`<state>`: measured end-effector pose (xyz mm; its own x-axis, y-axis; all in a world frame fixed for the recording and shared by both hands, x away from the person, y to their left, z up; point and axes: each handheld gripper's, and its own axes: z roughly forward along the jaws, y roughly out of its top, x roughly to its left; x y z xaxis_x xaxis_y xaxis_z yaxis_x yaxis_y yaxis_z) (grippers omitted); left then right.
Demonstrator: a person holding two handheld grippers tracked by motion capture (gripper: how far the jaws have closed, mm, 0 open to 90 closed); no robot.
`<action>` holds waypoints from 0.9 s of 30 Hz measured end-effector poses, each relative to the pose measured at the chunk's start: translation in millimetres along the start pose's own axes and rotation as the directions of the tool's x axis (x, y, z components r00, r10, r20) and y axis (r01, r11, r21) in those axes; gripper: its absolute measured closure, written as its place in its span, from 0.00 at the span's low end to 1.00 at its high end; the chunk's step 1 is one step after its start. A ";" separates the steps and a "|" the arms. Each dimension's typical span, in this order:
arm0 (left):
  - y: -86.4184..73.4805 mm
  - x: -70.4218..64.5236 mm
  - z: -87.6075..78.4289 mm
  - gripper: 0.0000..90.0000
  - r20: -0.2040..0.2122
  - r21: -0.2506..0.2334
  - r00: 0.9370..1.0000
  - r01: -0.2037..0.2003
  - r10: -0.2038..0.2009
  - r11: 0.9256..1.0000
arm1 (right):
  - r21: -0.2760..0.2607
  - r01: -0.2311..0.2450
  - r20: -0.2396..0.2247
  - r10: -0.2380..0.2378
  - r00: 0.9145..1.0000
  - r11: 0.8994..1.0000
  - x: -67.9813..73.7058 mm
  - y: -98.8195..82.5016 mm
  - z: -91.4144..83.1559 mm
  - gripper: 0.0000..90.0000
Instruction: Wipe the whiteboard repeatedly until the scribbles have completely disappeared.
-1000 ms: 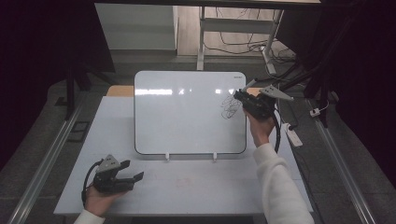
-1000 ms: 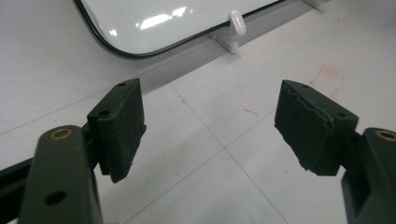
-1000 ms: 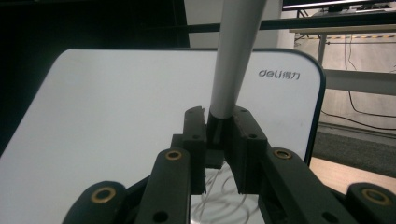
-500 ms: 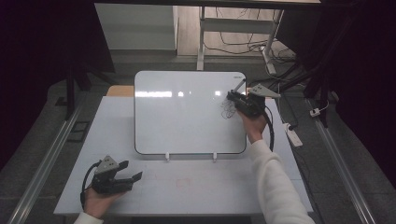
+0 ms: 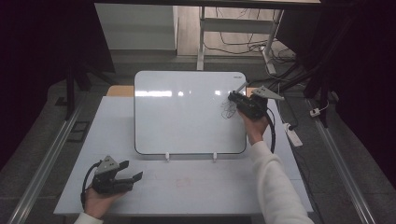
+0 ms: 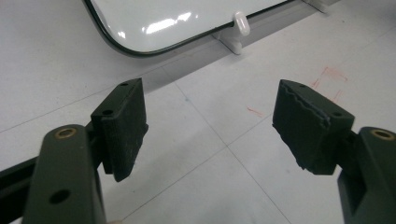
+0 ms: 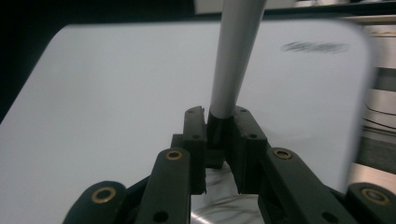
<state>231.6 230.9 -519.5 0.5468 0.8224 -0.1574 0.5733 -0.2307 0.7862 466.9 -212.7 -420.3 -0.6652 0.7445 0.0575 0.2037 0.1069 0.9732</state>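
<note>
White table (image 5: 196,186) fills the frame's middle, bearing a propped whiteboard (image 5: 187,112). At its right edge, the right gripper (image 5: 237,99) clamps a marker (image 7: 233,60) beside scribbles (image 5: 227,109) for drawing; lower left, the left gripper (image 5: 133,170) rests with jaws apart, unneeded.

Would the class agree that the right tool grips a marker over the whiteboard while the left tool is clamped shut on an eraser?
Not quite. The left tool is open with nothing in it, as the left gripper view shows. The right tool does grip the marker over the whiteboard.

Overhead forward-down view plus two close jaw-level cameras, all sharing the whiteboard (image 5: 187,112)
</note>
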 end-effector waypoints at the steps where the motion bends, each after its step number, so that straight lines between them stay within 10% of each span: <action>1: 0.0 0.2 0.4 0.30 -0.002 0.001 1.000 0.002 -0.002 1.000 | 0.017 0.025 -0.027 -0.024 0.999 1.000 4.9 -1.7 2.5 0.86; 4: 0.5 -0.4 0.7 0.30 0.002 0.000 1.000 -0.001 0.001 1.000 | 0.025 0.067 -0.008 -0.067 0.998 0.997 9.8 0.4 6.1 0.86; 7: 0.8 -1.3 0.6 0.30 0.001 0.000 1.000 -0.003 0.003 1.000 | -0.030 0.010 0.064 -0.008 0.998 0.999 -0.2 7.1 4.5 0.86; 9: 0.7 -1.6 0.2 0.30 0.002 -0.002 1.000 -0.007 0.007 1.000 | -0.038 -0.014 0.061 0.016 0.998 0.999 -1.4 6.1 5.0 0.86; 13: 0.0 0.2 -0.7 0.30 0.000 -0.004 1.000 -0.004 0.004 1.000 | 0.018 0.082 -0.021 -0.082 0.996 0.996 13.9 -1.1 8.7 0.86; 20: 0.8 -3.0 -0.9 0.30 -0.006 -0.006 1.000 -0.016 0.016 1.000 | -0.041 0.001 0.069 0.002 0.998 0.999 -1.1 6.3 4.8 0.86; 23: 0.4 -1.1 -0.5 0.30 -0.007 -0.003 1.000 -0.012 0.012 1.000 | 0.034 0.087 -0.055 -0.085 0.995 0.996 20.5 -6.7 9.8 0.86; 27: 0.3 -1.1 -0.7 0.30 -0.006 -0.004 1.000 -0.008 0.008 1.000 | -0.012 0.058 0.029 -0.058 0.998 0.998 10.7 -4.9 4.5 0.86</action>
<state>230.8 230.2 -518.6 0.5479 0.8234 -0.1476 0.5666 -0.2355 0.7896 462.0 -202.3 -425.5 -0.6546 0.7559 -0.0056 0.1562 0.1425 0.9774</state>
